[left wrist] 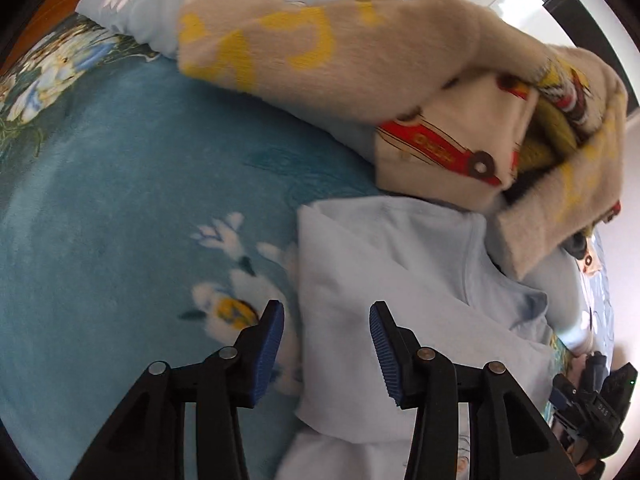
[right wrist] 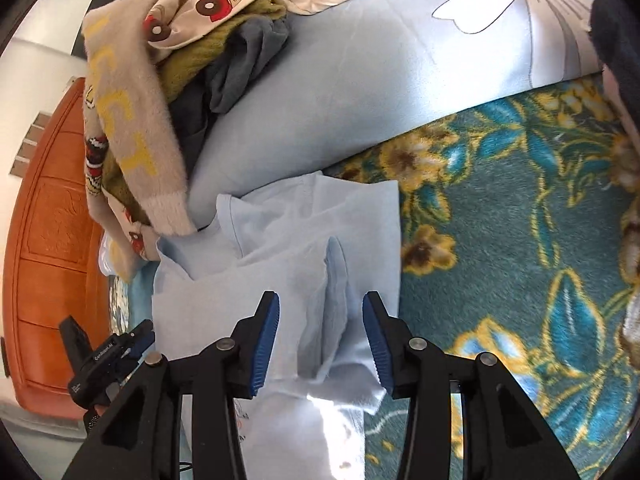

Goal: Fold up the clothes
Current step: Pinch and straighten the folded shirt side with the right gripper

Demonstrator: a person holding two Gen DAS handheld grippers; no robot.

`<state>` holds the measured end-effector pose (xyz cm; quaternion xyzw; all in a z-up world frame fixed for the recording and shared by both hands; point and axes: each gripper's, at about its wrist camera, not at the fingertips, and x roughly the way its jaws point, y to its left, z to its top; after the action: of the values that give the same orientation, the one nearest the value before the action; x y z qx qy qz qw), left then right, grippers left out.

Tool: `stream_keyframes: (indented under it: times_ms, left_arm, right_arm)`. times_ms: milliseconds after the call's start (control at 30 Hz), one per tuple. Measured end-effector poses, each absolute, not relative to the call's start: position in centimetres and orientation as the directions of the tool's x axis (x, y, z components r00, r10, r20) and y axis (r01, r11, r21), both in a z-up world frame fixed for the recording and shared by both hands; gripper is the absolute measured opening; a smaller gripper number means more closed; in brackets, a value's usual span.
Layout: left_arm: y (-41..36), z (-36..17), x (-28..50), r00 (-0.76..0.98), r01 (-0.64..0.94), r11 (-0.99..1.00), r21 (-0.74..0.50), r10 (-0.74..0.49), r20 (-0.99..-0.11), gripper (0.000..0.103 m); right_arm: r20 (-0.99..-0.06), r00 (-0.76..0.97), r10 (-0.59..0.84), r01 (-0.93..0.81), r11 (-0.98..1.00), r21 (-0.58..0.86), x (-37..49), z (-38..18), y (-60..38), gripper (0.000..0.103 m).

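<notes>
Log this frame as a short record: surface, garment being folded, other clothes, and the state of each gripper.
surface: teal floral blanket
garment: light blue shirt, partly folded, flat on the blanket
other clothes: heap beyond the shirt, with a beige fuzzy sweater on top
left gripper: open, over the shirt's edge, nothing held
right gripper: open, over a raised fold of the shirt

We look down between our right gripper (right wrist: pixel 320 336), its blue pads parted over a raised crease in the pale blue shirt (right wrist: pixel 280 248) without pressing it. The shirt lies on a teal flowered blanket (right wrist: pixel 500 220), below a light blue quilt (right wrist: pixel 340 92). A heap of clothes (right wrist: pixel 160 80) sits upper left, and our left gripper (right wrist: pixel 108 356) shows lower left.
</notes>
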<state>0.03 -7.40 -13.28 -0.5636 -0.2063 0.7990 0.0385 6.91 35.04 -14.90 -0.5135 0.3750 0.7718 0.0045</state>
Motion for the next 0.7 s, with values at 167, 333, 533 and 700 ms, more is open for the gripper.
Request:
stream_keyframes:
  times_ms: [167, 333, 533, 700]
  left_arm:
    - [-6.4, -14.1, -0.6, -0.344, 0.126, -0.923, -0.362, 0.302, -0.889, 0.049]
    - [-6.1, -14.4, -1.1, -0.348, 0.118, -0.929, -0.351, 0.292, -0.891, 0.049]
    - [-6.1, -14.3, -1.3, -0.353, 0.101, -0.936, -0.337, 0.284, -0.892, 0.049]
    - [-6.1, -14.3, -1.5, -0.356, 0.091, -0.943, -0.321, 0.271, -0.894, 0.049]
  right_arm:
    - [-0.809, -0.455, -0.372, -0.421, -0.711, 0.563, 5.8, -16.0, 34.7, 0.045]
    - [-0.827, -0.438, -0.352, -0.421, -0.733, 0.535, 5.7, -15.9, 34.1, 0.006]
    - [-0.797, -0.515, -0.316, -0.359, -0.765, 0.535, 6.7, -12.4, 33.8, 0.004]
    - [-0.825, -0.494, -0.275, -0.404, -0.767, 0.498, 7.3, -13.4, 33.9, 0.004]
